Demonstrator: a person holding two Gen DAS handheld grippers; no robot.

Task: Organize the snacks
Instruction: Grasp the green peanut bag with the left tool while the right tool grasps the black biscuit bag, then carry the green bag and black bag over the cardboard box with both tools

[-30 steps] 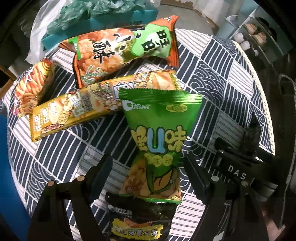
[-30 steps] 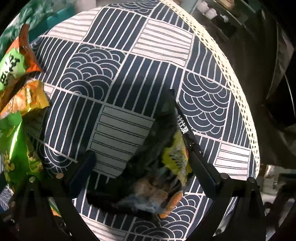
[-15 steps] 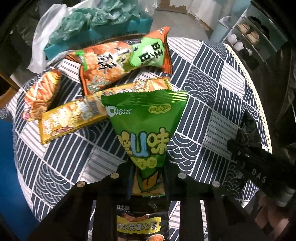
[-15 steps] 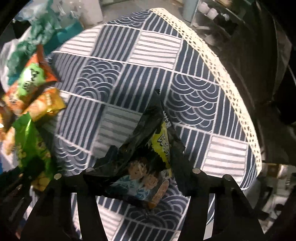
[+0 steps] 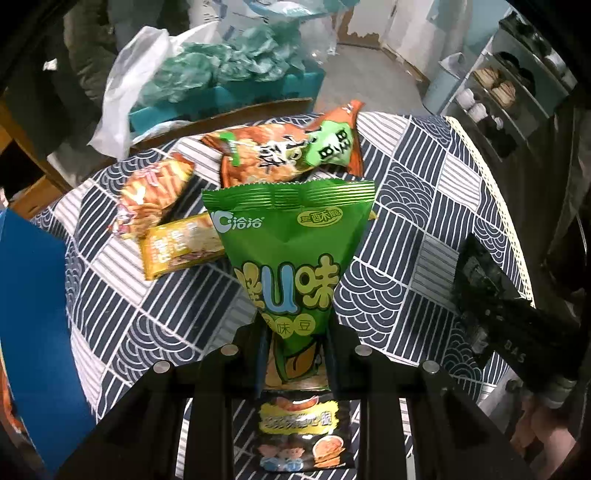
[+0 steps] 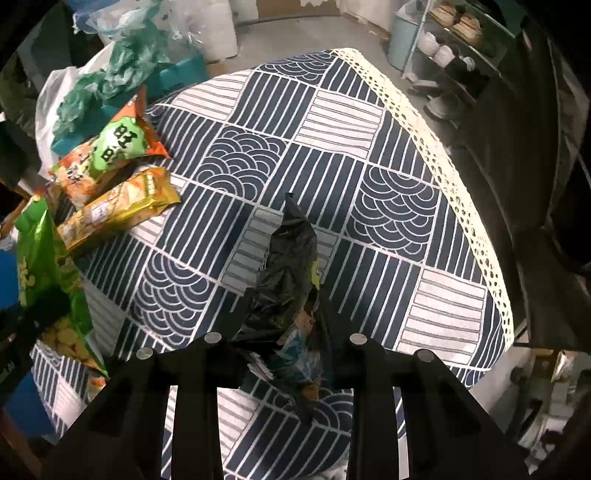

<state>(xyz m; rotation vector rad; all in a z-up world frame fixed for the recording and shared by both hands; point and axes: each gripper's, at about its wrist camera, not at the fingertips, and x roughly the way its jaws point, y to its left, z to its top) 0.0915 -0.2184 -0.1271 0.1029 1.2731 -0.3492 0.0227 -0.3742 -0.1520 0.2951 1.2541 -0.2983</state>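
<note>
My left gripper (image 5: pixel 295 354) is shut on a green snack bag (image 5: pixel 291 243) and holds it raised above the table. My right gripper (image 6: pixel 284 325) is shut on a black snack bag (image 6: pixel 288 266), also lifted off the cloth. The right gripper with its black bag shows at the right of the left wrist view (image 5: pixel 491 295). The green bag shows at the left edge of the right wrist view (image 6: pixel 40 258). An orange-green bag (image 5: pixel 288 151), a golden bag (image 5: pixel 181 247) and a red-orange bag (image 5: pixel 151 195) lie on the far left of the table. Another black bag (image 5: pixel 299 432) lies below the left gripper.
The round table carries a navy and white patterned cloth (image 6: pixel 332 155) with a lace rim. A teal box with plastic bags (image 5: pixel 221 81) stands beyond the far edge. A blue surface (image 5: pixel 29 314) is at the left. Shelves with shoes (image 6: pixel 454 33) stand at the right.
Both grippers closed on their bags, the left on the green one and the right on the black one, and lifted them up from the cloth.
</note>
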